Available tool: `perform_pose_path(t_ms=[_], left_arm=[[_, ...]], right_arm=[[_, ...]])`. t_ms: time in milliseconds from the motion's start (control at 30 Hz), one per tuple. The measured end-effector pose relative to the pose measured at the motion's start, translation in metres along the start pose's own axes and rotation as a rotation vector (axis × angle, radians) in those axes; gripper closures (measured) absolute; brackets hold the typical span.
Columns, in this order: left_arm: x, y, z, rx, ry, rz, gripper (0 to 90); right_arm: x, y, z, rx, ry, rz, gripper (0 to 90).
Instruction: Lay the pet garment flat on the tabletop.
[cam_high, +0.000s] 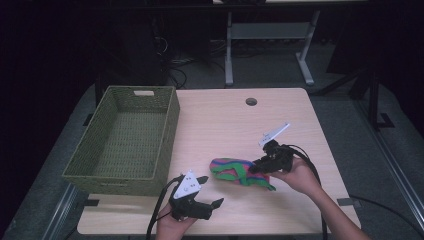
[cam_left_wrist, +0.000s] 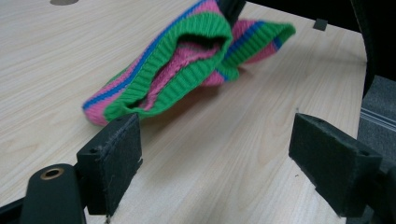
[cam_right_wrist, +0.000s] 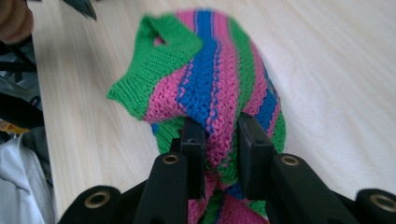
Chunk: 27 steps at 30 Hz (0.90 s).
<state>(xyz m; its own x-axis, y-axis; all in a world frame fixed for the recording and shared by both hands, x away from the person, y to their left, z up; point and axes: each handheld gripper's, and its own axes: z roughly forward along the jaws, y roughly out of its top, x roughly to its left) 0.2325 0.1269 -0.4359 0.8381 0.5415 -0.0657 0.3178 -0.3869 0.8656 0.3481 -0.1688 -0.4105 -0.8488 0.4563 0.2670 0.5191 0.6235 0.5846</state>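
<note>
Broadly, the tabletop (cam_high: 210, 120) carried a green woven basket (cam_high: 125, 142) at its left and a striped knit garment (cam_high: 235, 171) near the front. Soft and light, it looked easiest pinched at a ribbed edge. The right tool (cam_right_wrist: 219, 140) pinched its bunched fabric; the left tool (cam_left_wrist: 215, 158) stood spread nearby.

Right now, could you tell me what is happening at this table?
A person is working with a gripper in each hand. The right gripper is shut on a striped knitted garment, pink, green and blue, pinching a fold of it while most of it lies on the wooden table. The left gripper is open, just short of the garment and touching nothing. A green woven basket sits at the table's left side with nothing in it.
</note>
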Motion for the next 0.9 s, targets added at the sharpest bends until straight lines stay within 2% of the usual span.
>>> perform_pose_path(t_ms=[133,267,467,533,600,733,900], left_arm=[[0.001,0.000,-0.002,-0.009,0.004,-0.003,16.6],[0.003,-0.001,-0.002,-0.014,0.001,-0.016,16.6],[0.004,0.000,-0.004,-0.014,0.005,-0.013,16.6],[0.004,0.000,-0.004,-0.014,0.004,-0.014,16.6],[0.004,-0.001,-0.005,-0.017,0.007,-0.018,16.6],[0.005,0.000,-0.005,-0.022,0.014,-0.018,16.6],[0.006,0.000,-0.005,-0.015,0.017,-0.017,16.6]], right_arm=[[0.000,-0.003,0.010,0.010,0.016,0.011,73.4],[0.007,-0.004,0.018,0.024,0.027,-0.007,70.0],[0.016,-0.005,0.035,0.083,0.067,-0.014,58.2],[0.019,-0.005,0.041,0.108,0.066,-0.026,55.1],[0.022,-0.005,0.045,0.126,0.068,-0.038,48.2],[0.028,-0.003,0.040,0.108,0.078,-0.060,41.6],[0.042,0.006,0.028,0.064,0.075,-0.130,39.6]])
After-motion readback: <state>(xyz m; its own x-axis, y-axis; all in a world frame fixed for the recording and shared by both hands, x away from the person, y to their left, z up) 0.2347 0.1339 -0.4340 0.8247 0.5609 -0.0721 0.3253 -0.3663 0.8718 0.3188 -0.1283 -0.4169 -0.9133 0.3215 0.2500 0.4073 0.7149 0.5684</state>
